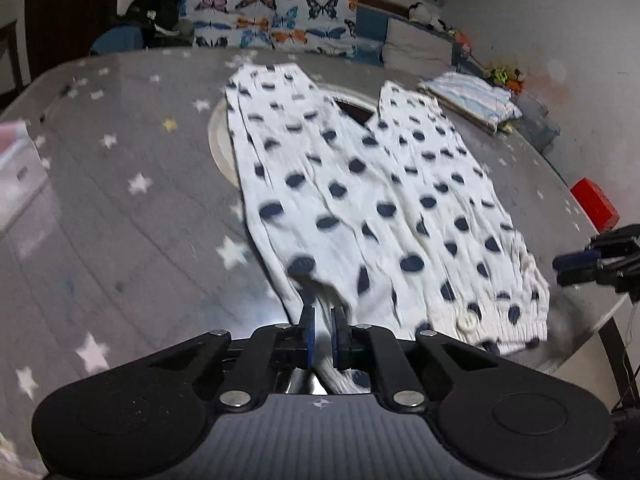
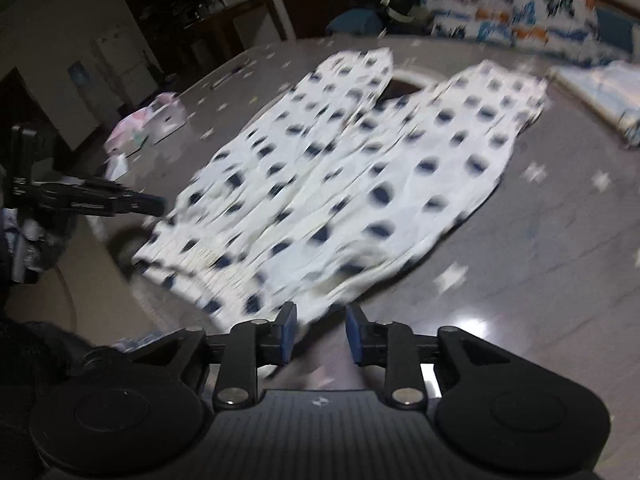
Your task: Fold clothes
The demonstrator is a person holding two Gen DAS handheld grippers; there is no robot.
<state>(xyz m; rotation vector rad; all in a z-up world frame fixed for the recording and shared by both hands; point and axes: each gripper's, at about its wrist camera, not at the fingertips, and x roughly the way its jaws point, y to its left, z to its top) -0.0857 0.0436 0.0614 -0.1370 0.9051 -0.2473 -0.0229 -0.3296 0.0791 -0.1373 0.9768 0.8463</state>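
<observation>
Grey and star-printed, the bench (image 1: 120, 208) carries a pair of white trousers with dark dots (image 1: 360, 200), spread flat with the two legs pointing away from me toward a butterfly-print cushion (image 1: 276, 20) on the sofa behind. A folded striped cloth (image 1: 472, 100) lies near the far right leg, a red box (image 1: 594, 204) sits at the right edge, and a pale pink box (image 2: 152, 120) stands well apart on the left side.

My left claw (image 1: 322, 320) is at the near left corner of the waistband. Its pads are drawn close together with a ridge of white fabric rising between them, so I judge it to be gripping the trousers there, though blur leaves the contact soft. My right claw (image 2: 320, 320) hovers at the near right corner of the waistband with its jaws clearly parted and nothing held; the cloth edge lies just ahead of the pads.

Step in hand, as I judge it: taking hold of the waistband corners before the first fold. No fold has been made yet, since both legs lie side by side and open.

Next move calls for my right claw to settle onto its corner and close on the fabric. Then both claws can lift together and carry one leg over the other, keeping the edges aligned.
</observation>
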